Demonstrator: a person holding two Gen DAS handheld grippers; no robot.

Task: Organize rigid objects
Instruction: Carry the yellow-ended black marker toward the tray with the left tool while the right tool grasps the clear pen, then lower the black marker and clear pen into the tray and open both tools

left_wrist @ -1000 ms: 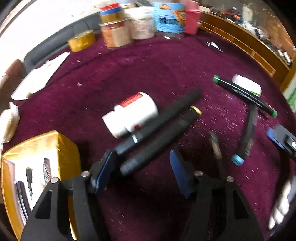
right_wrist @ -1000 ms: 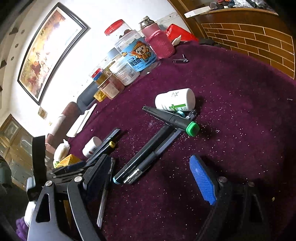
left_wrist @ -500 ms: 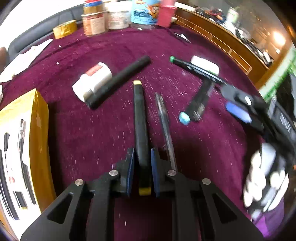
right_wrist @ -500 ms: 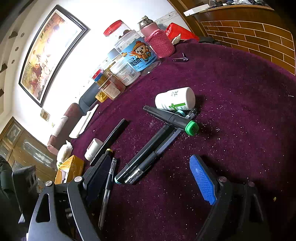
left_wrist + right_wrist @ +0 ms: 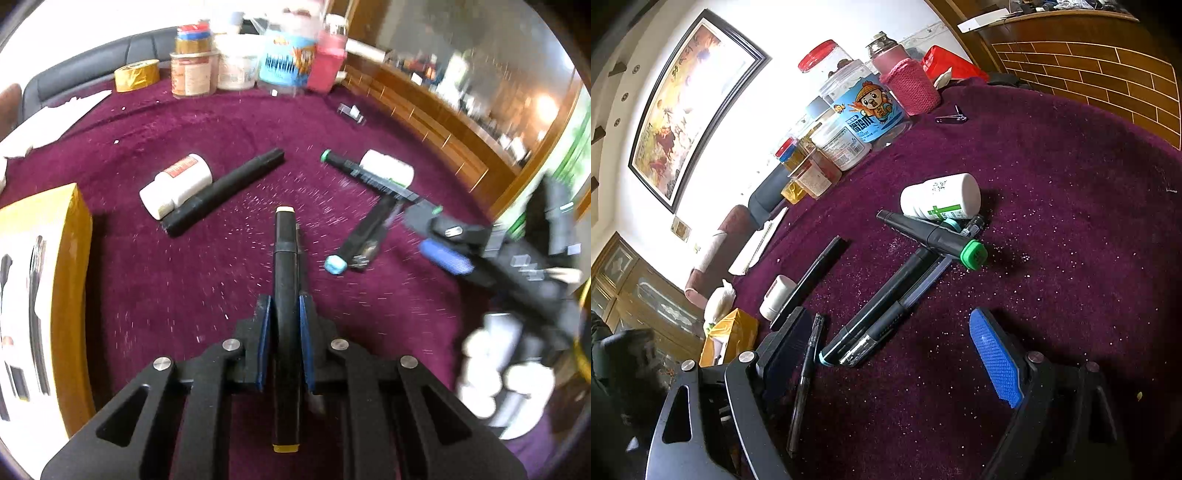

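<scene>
Lifted off the velvet, the slim black marker (image 5: 285,295) sits pinched by the left gripper (image 5: 284,325); the right gripper (image 5: 886,354) is spread.

The left wrist camera sat just behind the left gripper (image 5: 284,325) and looked steeply down at the purple cloth (image 5: 184,295) from close up — far jars (image 5: 192,74) at the top edge. The right wrist camera sat behind the right gripper (image 5: 886,354), low and less tilted, so it saw the wall too. Both views shared the middle of the table — the green-capped marker (image 5: 362,173) (image 5: 934,236) and the white bottle (image 5: 388,168) (image 5: 942,195) beside it. The left view also caught the right gripper (image 5: 447,254) at its right side.
</scene>
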